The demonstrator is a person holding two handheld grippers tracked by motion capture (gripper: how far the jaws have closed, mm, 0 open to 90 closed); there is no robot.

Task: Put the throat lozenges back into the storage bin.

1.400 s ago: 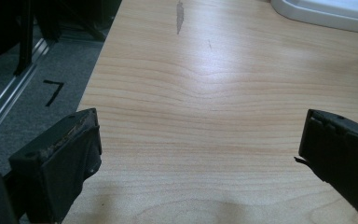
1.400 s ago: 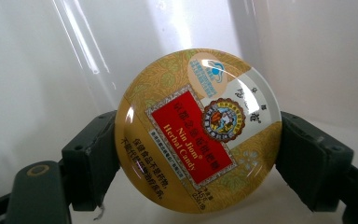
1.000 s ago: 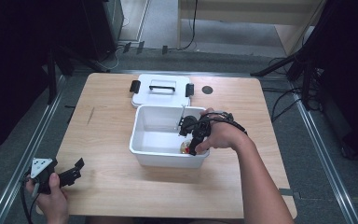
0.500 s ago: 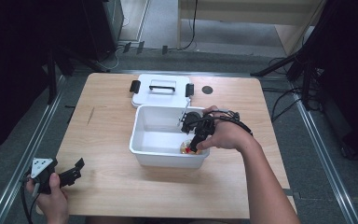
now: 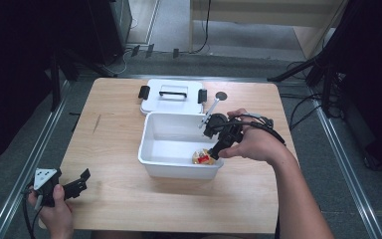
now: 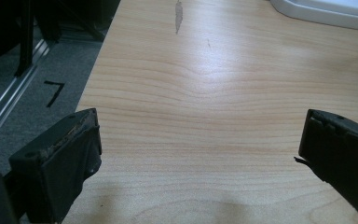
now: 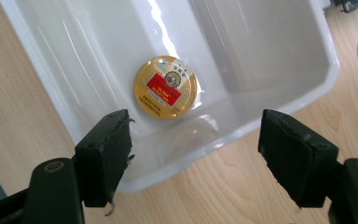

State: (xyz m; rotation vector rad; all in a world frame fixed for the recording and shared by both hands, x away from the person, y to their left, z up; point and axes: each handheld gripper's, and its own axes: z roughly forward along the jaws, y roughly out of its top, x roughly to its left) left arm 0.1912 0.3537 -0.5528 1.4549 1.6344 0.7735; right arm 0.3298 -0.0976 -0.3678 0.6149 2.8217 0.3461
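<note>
A round gold tin with a red label (image 7: 165, 87) lies flat on the floor of the white bin (image 7: 270, 112), near its front right corner (image 5: 204, 157). My right gripper (image 7: 196, 122) hovers just above that corner of the bin (image 5: 171, 168), pointing down at the tin. Its jaws stand wide open with nothing between them. The right gripper (image 5: 215, 148) hangs over the bin's right rim. My left gripper (image 5: 79, 182) rests low at the table's front left corner. It is open (image 6: 200, 135) over bare wood, far from the bin.
The bin's white lid (image 5: 171, 94) with black clips lies flat just behind the bin. A small dark round mark (image 5: 221, 94) sits on the table beside the lid. Bare wood stretches to the left and front of the bin. Metal rails run along both sides of the table.
My right gripper has lifted out of the bin and shifted slightly right, leaving the gold tin on the bin floor. The left hand has stayed put.
</note>
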